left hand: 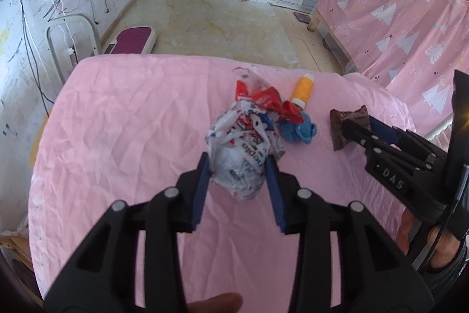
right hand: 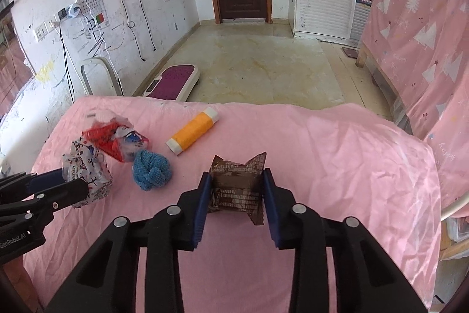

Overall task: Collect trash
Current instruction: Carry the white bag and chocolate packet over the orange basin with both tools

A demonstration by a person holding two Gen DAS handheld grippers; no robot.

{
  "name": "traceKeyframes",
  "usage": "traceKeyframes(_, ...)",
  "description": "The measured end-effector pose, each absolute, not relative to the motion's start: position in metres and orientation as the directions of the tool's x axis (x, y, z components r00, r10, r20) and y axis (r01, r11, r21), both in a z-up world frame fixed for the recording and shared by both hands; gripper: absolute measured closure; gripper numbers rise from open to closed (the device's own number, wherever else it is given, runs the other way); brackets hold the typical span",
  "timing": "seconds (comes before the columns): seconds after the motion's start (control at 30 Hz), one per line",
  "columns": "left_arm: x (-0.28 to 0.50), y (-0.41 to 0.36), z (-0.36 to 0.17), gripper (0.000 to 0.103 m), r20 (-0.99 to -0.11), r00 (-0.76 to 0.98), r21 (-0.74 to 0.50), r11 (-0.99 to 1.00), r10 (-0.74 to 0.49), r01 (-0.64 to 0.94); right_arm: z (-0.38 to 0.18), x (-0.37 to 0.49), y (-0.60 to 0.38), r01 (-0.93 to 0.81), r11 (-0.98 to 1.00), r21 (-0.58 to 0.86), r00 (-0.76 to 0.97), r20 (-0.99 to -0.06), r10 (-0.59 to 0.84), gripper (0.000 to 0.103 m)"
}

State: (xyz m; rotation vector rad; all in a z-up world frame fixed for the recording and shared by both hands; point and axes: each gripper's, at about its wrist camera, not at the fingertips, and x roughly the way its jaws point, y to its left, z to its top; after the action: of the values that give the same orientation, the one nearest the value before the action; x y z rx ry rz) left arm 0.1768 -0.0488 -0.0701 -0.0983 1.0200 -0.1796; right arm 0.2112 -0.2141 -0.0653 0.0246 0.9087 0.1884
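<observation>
On the pink-covered table (left hand: pixel 123 119), my left gripper (left hand: pixel 239 166) is shut on a crumpled white printed plastic wrapper (left hand: pixel 243 143), which also shows in the right wrist view (right hand: pixel 88 169). My right gripper (right hand: pixel 236 184) is shut on a brown snack wrapper (right hand: pixel 237 184), seen from the left wrist view (left hand: pixel 347 125) at the right. A red and clear plastic wrapper (left hand: pixel 263 99) (right hand: pixel 117 141) lies just beyond the white one.
A blue knitted ball (right hand: pixel 151 169) (left hand: pixel 299 131) and an orange thread spool (right hand: pixel 192 132) (left hand: pixel 303 90) lie mid-table. A pink patterned cloth (right hand: pixel 416 34) drapes furniture at the right. Beyond the table's far edge are a floor scale (right hand: pixel 173 81) and a chair (right hand: pixel 99 75).
</observation>
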Motion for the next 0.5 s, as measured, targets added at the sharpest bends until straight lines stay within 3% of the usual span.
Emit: traceKeyframes(0.5, 0.127, -0.070, -0.026, 0.067, -0.778, 0.598, -0.139, 0.981, -0.193, 0.136, -0.027, 0.149, -0.248, -0.141, 0.982, 0.123, 0.685, -0.705, 0.187, 0.080)
